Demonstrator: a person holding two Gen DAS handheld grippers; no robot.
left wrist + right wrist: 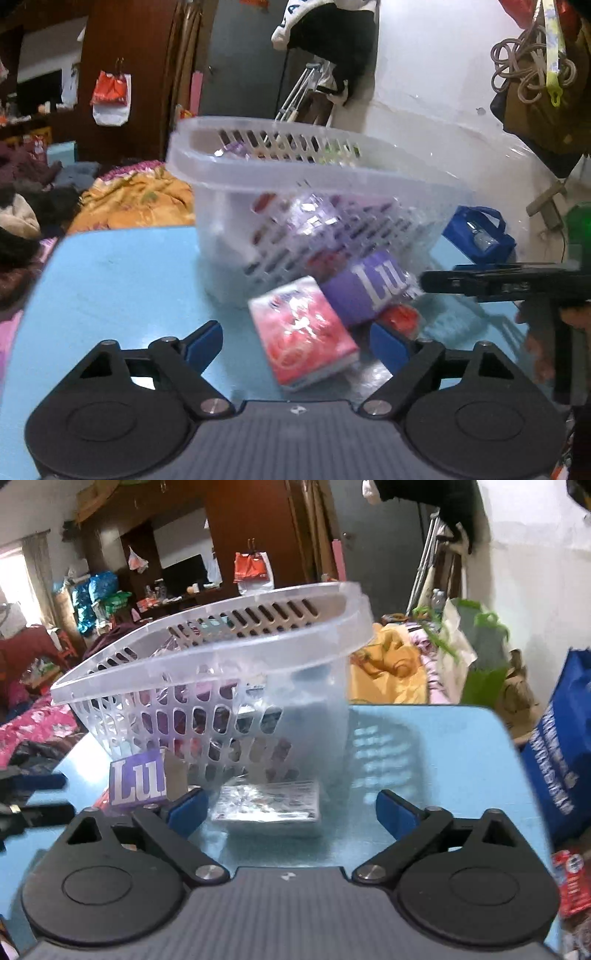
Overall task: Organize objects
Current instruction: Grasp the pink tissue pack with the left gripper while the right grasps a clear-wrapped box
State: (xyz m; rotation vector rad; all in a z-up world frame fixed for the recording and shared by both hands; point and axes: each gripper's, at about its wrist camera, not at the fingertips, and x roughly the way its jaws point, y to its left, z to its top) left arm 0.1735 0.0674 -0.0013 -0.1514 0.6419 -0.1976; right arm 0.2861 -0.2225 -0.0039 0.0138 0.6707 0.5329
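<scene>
Both sets of fingers are wide open (holding nothing): a red box between the left gripper's fingers, a shiny packet between the right gripper's.

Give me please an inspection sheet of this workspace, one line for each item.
Surface: light blue table, mostly bare on one side.
Job's things: clear plastic basket, already holding packets; red packet, purple packet and silver packet lie outside, in front of it.
Clutter: blue bag beside the table.
Grippers: left gripper open, red packet between its fingers, untouched; right gripper open, before the silver packet.
Cables: coiled cord hanging on the wall.
Surroundings: bed with clothes, wooden wardrobe.
</scene>
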